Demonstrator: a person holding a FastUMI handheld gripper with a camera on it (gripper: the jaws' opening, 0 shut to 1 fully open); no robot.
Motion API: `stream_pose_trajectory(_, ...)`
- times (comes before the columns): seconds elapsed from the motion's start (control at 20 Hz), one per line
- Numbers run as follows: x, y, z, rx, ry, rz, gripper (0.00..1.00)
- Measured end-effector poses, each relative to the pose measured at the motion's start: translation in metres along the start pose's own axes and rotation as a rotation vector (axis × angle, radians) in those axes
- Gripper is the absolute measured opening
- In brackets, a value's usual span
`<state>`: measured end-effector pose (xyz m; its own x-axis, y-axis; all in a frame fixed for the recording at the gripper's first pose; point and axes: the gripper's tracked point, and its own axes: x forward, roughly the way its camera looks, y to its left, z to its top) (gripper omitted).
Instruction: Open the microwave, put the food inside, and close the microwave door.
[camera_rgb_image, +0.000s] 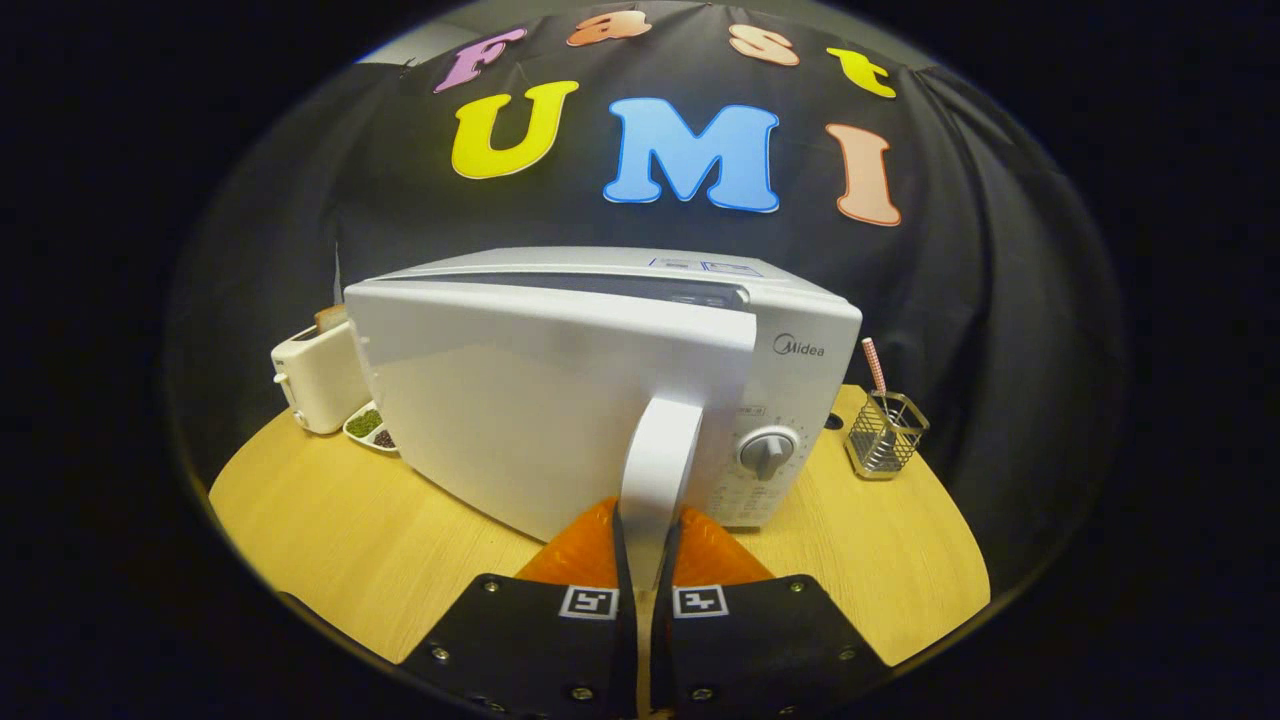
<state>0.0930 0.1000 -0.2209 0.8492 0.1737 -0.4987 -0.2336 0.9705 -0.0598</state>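
- Microwave (560, 400): we saw smooth plastic with a slight sheen; handle (660, 470) alike, clasped by both gripper (645, 560) fingers.
- Table (350, 540): we noted matt wood grain.
- Holder (885, 435): shiny metal wire.
- Backdrop (1000, 300): matt cloth.

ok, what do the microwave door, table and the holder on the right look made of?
Door: looks like glossy white plastic, with soft reflections; the gripper is shut on its handle, which looks the same.
Table: light wood-grain top, matte; could be laminate.
Holder: shiny metal wire mesh, see-through, with a straw standing in it.
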Motion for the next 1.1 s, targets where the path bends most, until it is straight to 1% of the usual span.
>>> stream_pose_trajectory(0.15,-0.023,0.017,-0.01,-0.006,0.016,0.045,0.06)
stream_pose_trajectory(0.5,-0.066,0.063,-0.03,-0.015,0.057,0.103,0.06)
stream_pose_trajectory(0.75,-0.09,0.096,-0.039,-0.025,0.063,0.121,0.06)
stream_pose_trajectory(0.95,-0.104,0.12,-0.046,-0.008,0.06,0.12,0.06)
stream_pose_trajectory(1.1,-0.111,0.137,-0.048,0.0,0.047,0.114,0.08)
